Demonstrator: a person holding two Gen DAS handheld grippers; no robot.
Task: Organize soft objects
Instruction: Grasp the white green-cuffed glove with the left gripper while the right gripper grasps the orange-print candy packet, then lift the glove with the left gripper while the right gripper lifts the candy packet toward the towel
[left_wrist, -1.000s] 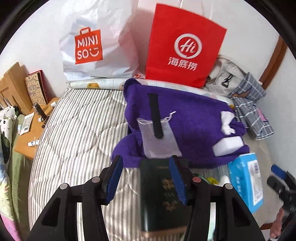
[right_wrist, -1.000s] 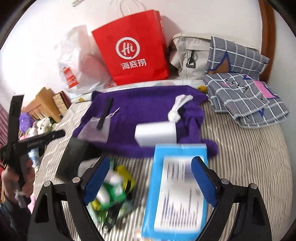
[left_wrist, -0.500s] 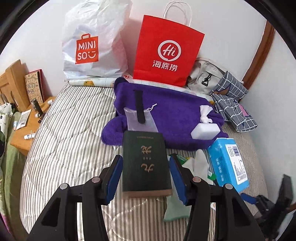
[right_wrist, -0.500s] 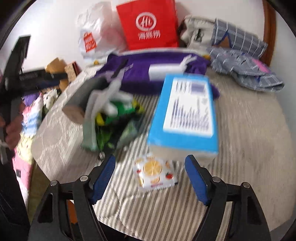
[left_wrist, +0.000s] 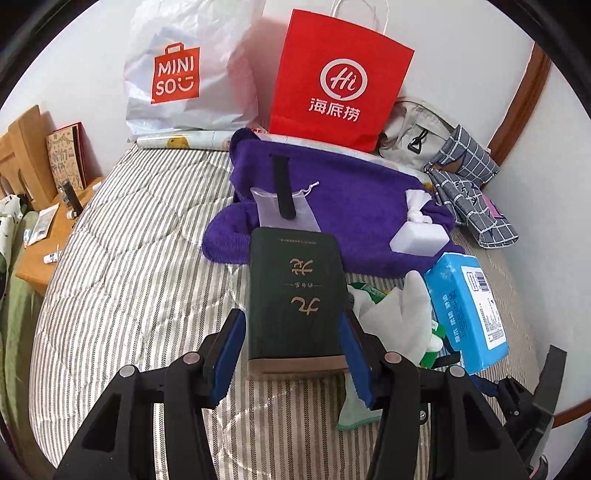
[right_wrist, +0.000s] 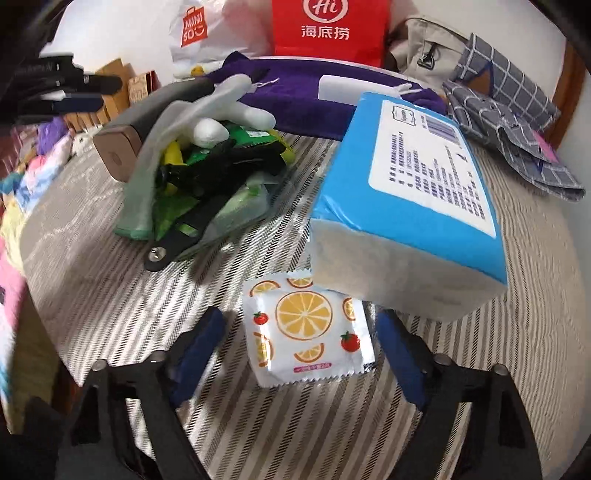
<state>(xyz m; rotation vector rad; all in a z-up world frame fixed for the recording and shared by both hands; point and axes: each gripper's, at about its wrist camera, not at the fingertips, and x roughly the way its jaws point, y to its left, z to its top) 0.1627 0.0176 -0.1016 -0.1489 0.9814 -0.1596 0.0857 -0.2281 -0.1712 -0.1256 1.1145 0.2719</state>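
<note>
Closing right gripper (right_wrist: 301, 343) jaws around orange-print sachet (right_wrist: 308, 326), pads apart

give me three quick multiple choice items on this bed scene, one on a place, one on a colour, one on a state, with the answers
1. Where does the orange-print sachet lie?
A. on the purple towel
B. on the striped bedcover between the right gripper's fingers
C. inside the red paper bag

2. What colour is the tissue pack wrapper?
A. light blue
B. yellow
C. black

3. How does the dark green box stand to the left gripper?
A. far off by the wall
B. hanging above the bed
C. lying on the bed with its near end between the blue pads

Answers: 1 B, the sachet sits on the stripes inside the right gripper, whose jaws are closing without touching it. 2 A, the wrapper is light blue with a white label. 3 C, the box's near end lies between the two pads.
</note>
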